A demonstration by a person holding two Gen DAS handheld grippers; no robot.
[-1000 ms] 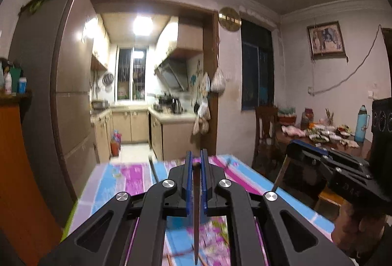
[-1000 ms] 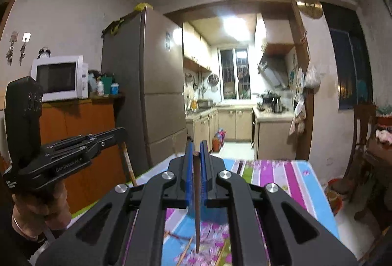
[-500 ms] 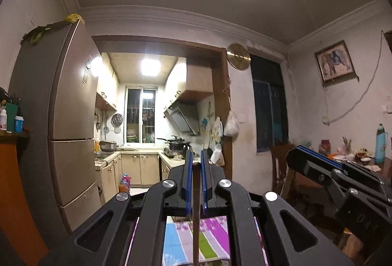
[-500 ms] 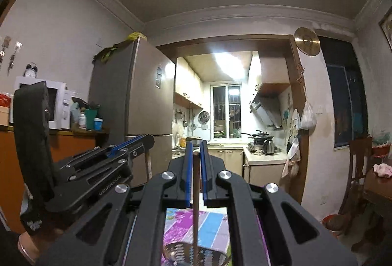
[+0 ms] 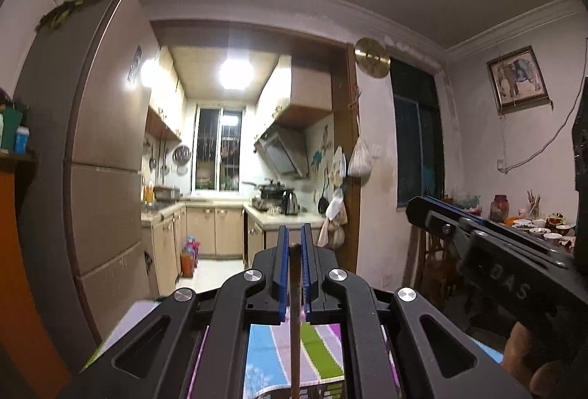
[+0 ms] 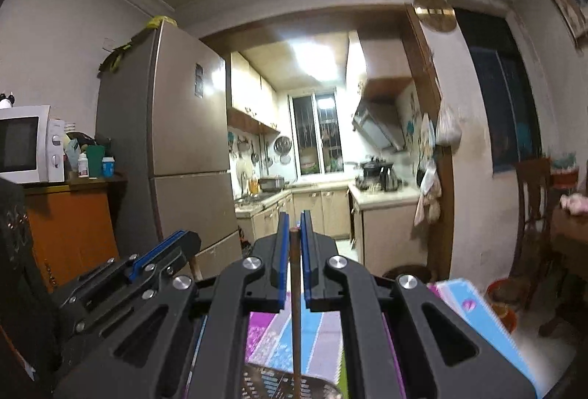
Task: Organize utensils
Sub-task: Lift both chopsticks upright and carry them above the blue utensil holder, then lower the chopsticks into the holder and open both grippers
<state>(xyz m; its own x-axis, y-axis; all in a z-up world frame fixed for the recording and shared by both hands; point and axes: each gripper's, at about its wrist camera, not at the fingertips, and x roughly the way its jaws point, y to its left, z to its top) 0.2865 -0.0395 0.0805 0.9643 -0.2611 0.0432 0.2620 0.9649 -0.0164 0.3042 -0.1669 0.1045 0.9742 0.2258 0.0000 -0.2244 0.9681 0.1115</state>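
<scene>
My left gripper (image 5: 293,244) is shut on a brown wooden chopstick (image 5: 294,325) that hangs straight down between its blue pads. My right gripper (image 6: 293,230) is shut on a second brown chopstick (image 6: 295,318), also hanging down. Below the right one, the perforated metal rim of a utensil holder (image 6: 294,380) shows at the bottom edge; the chopstick's lower end goes out of view there. The right gripper also shows in the left wrist view (image 5: 477,252), close on the right. The left gripper shows in the right wrist view (image 6: 154,263), close on the left.
A table with a bright striped cloth (image 5: 275,347) lies under both grippers. A tall fridge (image 6: 176,141) and an orange cabinet with a microwave (image 6: 29,145) stand to the left. A kitchen doorway is ahead. A cluttered dining table (image 5: 536,226) is at the right.
Both grippers have lifted and tilted up from the table, each keeping its chopstick. The metal holder's rim has come into view under the right gripper.
</scene>
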